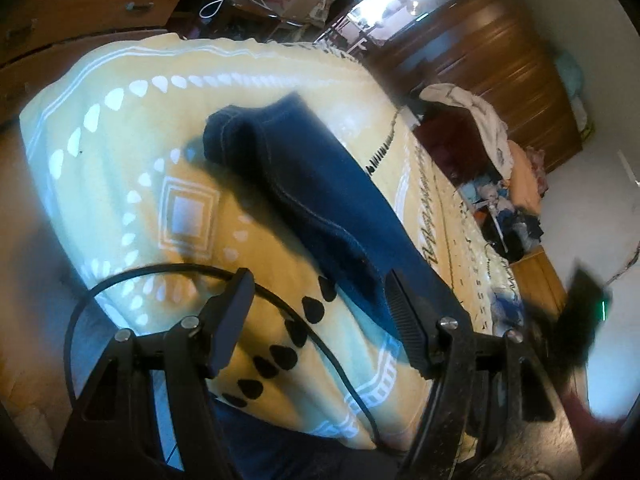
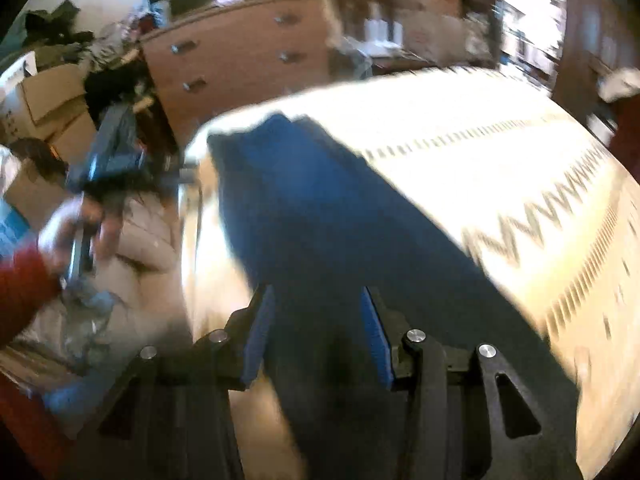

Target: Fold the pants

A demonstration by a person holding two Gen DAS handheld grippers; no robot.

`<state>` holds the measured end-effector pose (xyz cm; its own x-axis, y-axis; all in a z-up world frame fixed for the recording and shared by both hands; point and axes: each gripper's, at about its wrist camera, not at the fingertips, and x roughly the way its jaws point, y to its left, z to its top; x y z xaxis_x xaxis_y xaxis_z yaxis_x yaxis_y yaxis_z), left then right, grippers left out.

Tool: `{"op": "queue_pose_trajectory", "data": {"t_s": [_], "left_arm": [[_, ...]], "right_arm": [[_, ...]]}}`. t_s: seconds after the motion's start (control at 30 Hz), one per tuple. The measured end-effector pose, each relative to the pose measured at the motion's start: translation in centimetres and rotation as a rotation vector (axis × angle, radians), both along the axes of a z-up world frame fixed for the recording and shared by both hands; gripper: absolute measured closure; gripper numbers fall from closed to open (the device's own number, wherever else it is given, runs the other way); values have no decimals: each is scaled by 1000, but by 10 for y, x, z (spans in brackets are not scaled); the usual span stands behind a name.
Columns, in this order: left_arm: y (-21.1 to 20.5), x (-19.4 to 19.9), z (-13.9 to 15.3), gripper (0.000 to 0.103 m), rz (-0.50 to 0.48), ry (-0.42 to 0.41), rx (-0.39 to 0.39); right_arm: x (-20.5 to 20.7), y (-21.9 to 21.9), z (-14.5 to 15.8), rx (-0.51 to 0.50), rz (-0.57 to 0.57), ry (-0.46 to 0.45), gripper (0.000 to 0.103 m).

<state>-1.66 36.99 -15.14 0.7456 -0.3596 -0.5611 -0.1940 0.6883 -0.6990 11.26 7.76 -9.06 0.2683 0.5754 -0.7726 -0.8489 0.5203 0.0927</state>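
Dark blue jeans (image 1: 316, 184) lie as a long folded strip on a yellow patterned bedspread (image 1: 132, 152). My left gripper (image 1: 320, 292) is open above the bedspread, its right finger (image 1: 408, 320) at the near edge of the jeans, nothing held. In the blurred right wrist view the jeans (image 2: 320, 208) run away from the camera over the bedspread (image 2: 480, 160). My right gripper (image 2: 316, 320) is open with its blue-padded fingers (image 2: 376, 340) on either side of the near end of the jeans.
A black cable (image 1: 168, 272) loops over the bedspread by the left gripper. A wooden dresser (image 2: 236, 64) and cardboard boxes (image 2: 48, 96) stand beyond the bed. A pile of clothes (image 1: 480, 128) and a wooden wardrobe (image 1: 512, 64) are at the far side.
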Motion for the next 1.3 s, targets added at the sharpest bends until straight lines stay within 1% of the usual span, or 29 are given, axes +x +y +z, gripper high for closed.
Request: {"op": "queue_pose_trajectory", "data": {"t_s": [0.07,0.1,0.13,0.27,0.4,0.5,0.53,0.57,0.6,0.63,0.67,0.73,0.8,0.9,1.03,1.07,1.1,1.13,1.17,1.2,1.23,1.27,1.3], "left_arm": [[1,-5,2,35,-9,-26,7],[0,-8,3,35,-11,-39,3],[0,-10,3,35,-11,-48,-4],[6,-18,-1,35,-2,-65,-12],[13,-18,-8,35,1,-68,-26],[22,-20,-11,35,16,-78,-37],[24,-20,-11,35,21,-83,-37],[24,-21,-10,35,25,-86,-34],[26,-20,-10,35,32,-88,-25],[28,-21,-9,35,36,-91,-20],[29,-20,-8,35,40,-97,-18],[30,-18,-7,35,46,-104,-15],[32,-16,-9,35,50,-105,-19],[31,-11,-11,35,53,-101,-21],[33,-6,-3,35,62,-112,-12],[34,-3,1,35,69,-117,-6],[38,0,5,35,76,-123,-3],[40,2,8,35,83,-128,-2],[43,6,11,35,90,-132,2],[47,10,16,35,96,-133,13],[50,11,16,35,96,-137,15],[51,14,19,35,91,-147,16],[52,20,24,36,70,-166,20]], "right_arm": [[28,43,1,11,42,-3,55],[47,75,-1,3,68,-2,55],[56,90,-3,-1,84,-1,55],[98,183,-21,-25,167,24,52],[120,245,-49,-69,223,89,52],[127,275,-76,-123,256,148,52],[128,280,-81,-129,259,155,52],[128,283,-85,-128,272,169,59],[124,285,-86,-132,284,164,69],[122,284,-85,-133,280,138,93],[121,278,-80,-120,270,120,98],[125,264,-61,-46,228,105,99],[130,253,-46,-4,197,91,100],[142,253,-40,-4,172,68,100],[149,270,-63,-63,182,73,100],[150,275,-75,-85,189,100,99],[151,272,-82,-103,197,104,98],[149,274,-85,-114,195,93,95],[148,272,-85,-111,190,88,90],[148,266,-79,-96,170,72,86],[147,257,-67,-66,142,48,70],[148,247,-59,-46,122,31,64],[144,227,-41,0,90,4,64]]}}
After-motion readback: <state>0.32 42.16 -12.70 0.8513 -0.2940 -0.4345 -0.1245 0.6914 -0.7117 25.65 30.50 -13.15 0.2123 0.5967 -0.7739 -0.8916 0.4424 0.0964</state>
